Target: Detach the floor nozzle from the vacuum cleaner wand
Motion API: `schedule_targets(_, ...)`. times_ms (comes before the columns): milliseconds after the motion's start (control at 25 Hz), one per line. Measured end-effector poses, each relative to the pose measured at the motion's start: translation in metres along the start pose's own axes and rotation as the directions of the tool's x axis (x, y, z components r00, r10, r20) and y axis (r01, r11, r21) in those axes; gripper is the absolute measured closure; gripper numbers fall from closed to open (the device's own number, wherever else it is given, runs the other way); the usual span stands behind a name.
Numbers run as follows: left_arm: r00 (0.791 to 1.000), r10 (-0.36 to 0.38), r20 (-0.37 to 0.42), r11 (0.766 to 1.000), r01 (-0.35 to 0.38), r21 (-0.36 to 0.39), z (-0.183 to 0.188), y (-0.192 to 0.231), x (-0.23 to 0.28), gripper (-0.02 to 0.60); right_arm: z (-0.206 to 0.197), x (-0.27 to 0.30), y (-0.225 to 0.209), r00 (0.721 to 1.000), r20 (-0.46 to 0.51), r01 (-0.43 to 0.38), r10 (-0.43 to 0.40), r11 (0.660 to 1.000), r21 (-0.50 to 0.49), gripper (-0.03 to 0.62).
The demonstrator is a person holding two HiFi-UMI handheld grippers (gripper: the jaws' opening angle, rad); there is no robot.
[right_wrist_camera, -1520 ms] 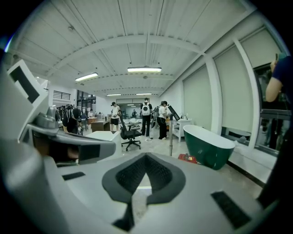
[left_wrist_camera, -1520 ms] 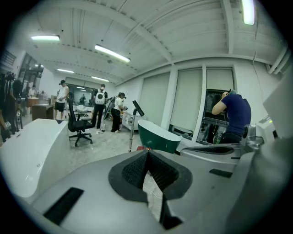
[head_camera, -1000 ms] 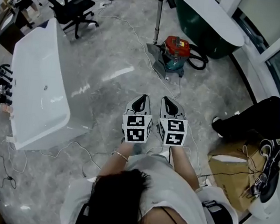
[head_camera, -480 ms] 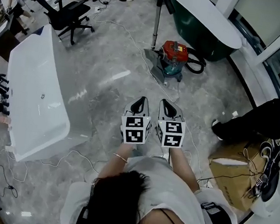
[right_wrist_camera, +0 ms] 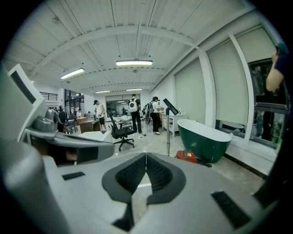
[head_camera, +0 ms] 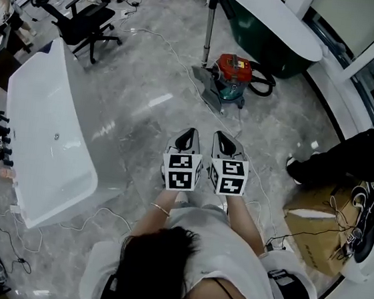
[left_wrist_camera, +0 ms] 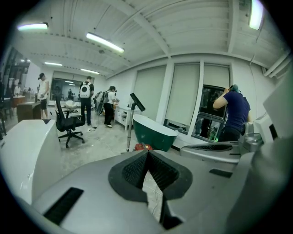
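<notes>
A red and teal vacuum cleaner [head_camera: 233, 73] stands on the grey stone floor ahead of me. Its metal wand [head_camera: 208, 26] rises upright, and the flat grey floor nozzle [head_camera: 210, 89] lies at the wand's foot. My left gripper [head_camera: 187, 139] and right gripper [head_camera: 224, 142] are held side by side, well short of the vacuum. Both are shut with nothing between the jaws. The left gripper view shows its closed tips [left_wrist_camera: 147, 153] with the vacuum [left_wrist_camera: 143, 147] far beyond. The right gripper view shows its closed tips [right_wrist_camera: 146, 156], the vacuum [right_wrist_camera: 188, 156] and the wand [right_wrist_camera: 168, 132].
A white bathtub [head_camera: 22, 127] lies on the left and a dark green one [head_camera: 282, 22] behind the vacuum. An office chair [head_camera: 81, 21] is at the far left. Cables [head_camera: 165, 42] trail over the floor. A person's dark legs [head_camera: 347, 157] and a cardboard box [head_camera: 309, 223] are on the right.
I have moved a little forward toward the vacuum, and the white bathtub has slid back along my left. Both grippers stay shut and side by side.
</notes>
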State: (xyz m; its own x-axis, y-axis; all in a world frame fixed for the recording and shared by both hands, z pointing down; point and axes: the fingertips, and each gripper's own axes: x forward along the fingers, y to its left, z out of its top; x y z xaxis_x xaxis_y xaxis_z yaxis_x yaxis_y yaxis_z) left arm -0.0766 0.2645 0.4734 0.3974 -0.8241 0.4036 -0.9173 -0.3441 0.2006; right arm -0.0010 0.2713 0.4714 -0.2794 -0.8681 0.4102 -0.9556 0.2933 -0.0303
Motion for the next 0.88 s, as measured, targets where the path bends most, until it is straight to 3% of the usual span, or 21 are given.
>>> schedule_targets(240,0.999,-0.041,0.009,0.999,0.041,0.003,0.007,0.006,0.004,0.578,-0.001,0.01,0.007,1.0,-0.017,0.012,-0.012,1.0,0.014,0.579)
schedule_targets(640,0.999,-0.043,-0.02,0.999,0.042,-0.007,-0.001,0.022,0.002,0.577,-0.005,0.01,0.012,0.999,-0.029,0.045,-0.044,0.998,0.035,0.579)
schedule_targets(880,1.0,-0.026,0.017,1.0,0.026,-0.011,0.002,0.022,0.001,0.577,-0.012,0.011,0.009,0.998,-0.046,0.055,-0.053,0.998,0.032,0.579)
